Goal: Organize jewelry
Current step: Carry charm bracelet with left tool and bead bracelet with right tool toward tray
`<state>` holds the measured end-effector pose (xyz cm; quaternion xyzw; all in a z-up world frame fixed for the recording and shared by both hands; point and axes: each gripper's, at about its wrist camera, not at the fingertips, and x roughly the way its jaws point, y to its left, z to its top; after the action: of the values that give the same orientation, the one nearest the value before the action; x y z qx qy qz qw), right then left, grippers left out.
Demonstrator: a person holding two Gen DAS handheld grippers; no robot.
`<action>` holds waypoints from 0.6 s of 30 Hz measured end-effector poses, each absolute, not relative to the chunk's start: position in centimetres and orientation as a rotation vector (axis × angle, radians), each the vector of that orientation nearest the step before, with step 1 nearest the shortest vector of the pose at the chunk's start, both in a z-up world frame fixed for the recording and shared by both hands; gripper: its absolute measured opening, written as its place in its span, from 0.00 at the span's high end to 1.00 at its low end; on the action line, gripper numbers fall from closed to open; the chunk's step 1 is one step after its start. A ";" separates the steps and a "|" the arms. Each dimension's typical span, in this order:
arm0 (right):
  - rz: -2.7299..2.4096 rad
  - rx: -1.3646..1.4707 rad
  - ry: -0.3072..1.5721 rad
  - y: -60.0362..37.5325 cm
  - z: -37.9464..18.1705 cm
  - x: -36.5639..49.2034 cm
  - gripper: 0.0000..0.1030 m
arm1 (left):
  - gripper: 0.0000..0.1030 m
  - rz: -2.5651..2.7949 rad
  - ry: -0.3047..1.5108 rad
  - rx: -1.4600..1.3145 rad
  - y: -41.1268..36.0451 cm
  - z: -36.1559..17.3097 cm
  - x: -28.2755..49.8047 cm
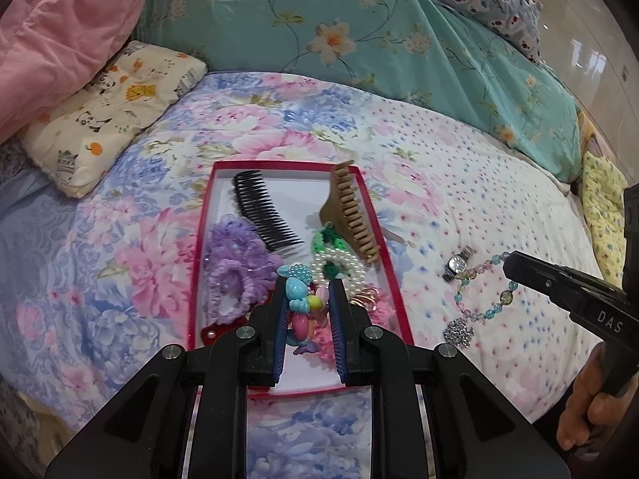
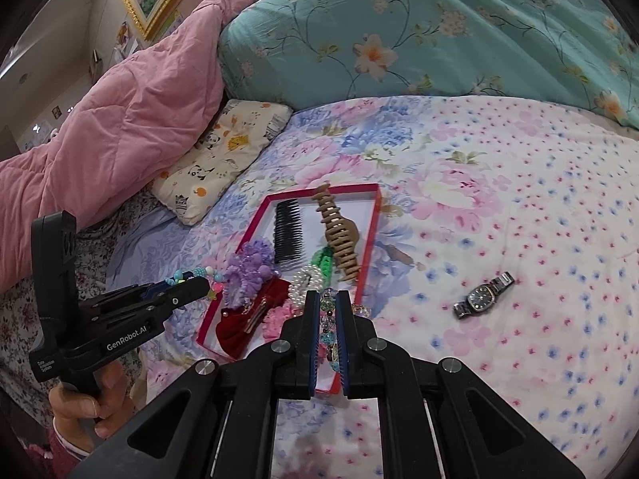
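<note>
A red-rimmed white tray [image 1: 207,215] [image 2: 255,223] lies on the bed. It holds a black comb [image 1: 263,211], a wooden comb [image 1: 351,215], a purple scrunchie [image 1: 235,267] and a pearl bracelet [image 1: 343,267]. My left gripper [image 1: 307,291] is shut on a colourful chunky bead bracelet [image 1: 299,299] above the tray's near part; it also shows in the right wrist view [image 2: 199,283]. My right gripper [image 2: 328,299] is shut on a crystal bead bracelet [image 2: 329,319], which hangs over the bed in the left wrist view [image 1: 479,291]. A wristwatch [image 2: 481,295] [image 1: 457,263] lies on the bed right of the tray.
A panda-print pillow [image 1: 108,115], a pink quilt [image 1: 60,32] and a teal floral duvet [image 1: 359,40] lie behind the tray. A red velvet bow clip [image 2: 247,319] and pink scrunchie [image 2: 275,321] sit in the tray's near end.
</note>
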<state>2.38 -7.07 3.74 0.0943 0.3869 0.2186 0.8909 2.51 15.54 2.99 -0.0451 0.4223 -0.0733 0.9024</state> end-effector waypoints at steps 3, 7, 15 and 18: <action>0.465 0.192 0.800 -6.6 3.9 2.5 0.93 | 0.83 -0.144 0.872 -0.111 16.6 3.1 2.4; 0.479 0.190 0.797 -5.9 4.2 2.8 0.93 | 0.83 -0.128 0.871 -0.127 17.7 3.2 2.3; 0.503 0.191 0.802 -4.8 4.0 3.2 0.93 | 0.83 -0.095 0.871 -0.147 19.7 3.1 2.1; 0.511 0.190 0.805 -4.6 3.9 3.2 0.93 | 0.83 -0.086 0.873 -0.152 20.3 3.1 2.0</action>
<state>3.22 -4.56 3.89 0.0911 0.3867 0.2454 0.8843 2.01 20.26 3.07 -0.0734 0.4221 -0.0416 0.9026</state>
